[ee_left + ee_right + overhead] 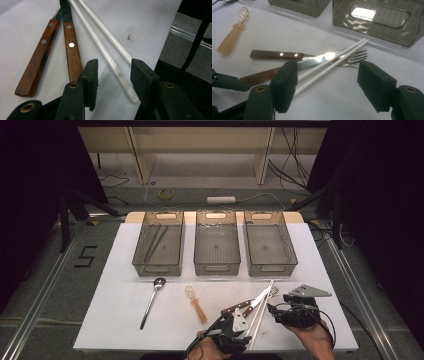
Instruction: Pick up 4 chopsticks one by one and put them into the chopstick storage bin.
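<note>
Two white chopsticks [262,312] lie side by side at the table's front right, crossing a wood-handled knife [244,305] and a fork [273,292]. My left gripper [246,339] is down at their near ends. In the left gripper view its jaws [115,62] straddle one chopstick [110,60] with a gap on each side, and the other chopstick [117,47] runs behind the right jaw. Two wooden handles [72,55] lie to the left. My right gripper [328,65] stands wide open over the chopsticks [342,53], knife [277,54] and fork [355,58], gripping nothing.
Three grey mesh baskets [159,265] [216,268] [271,268] stand in a row at the back; the left one holds thin dark utensils [155,242]. A metal spoon [151,301] and a small whisk with a wooden handle [196,305] lie left of centre. The table's front edge is right under my hands.
</note>
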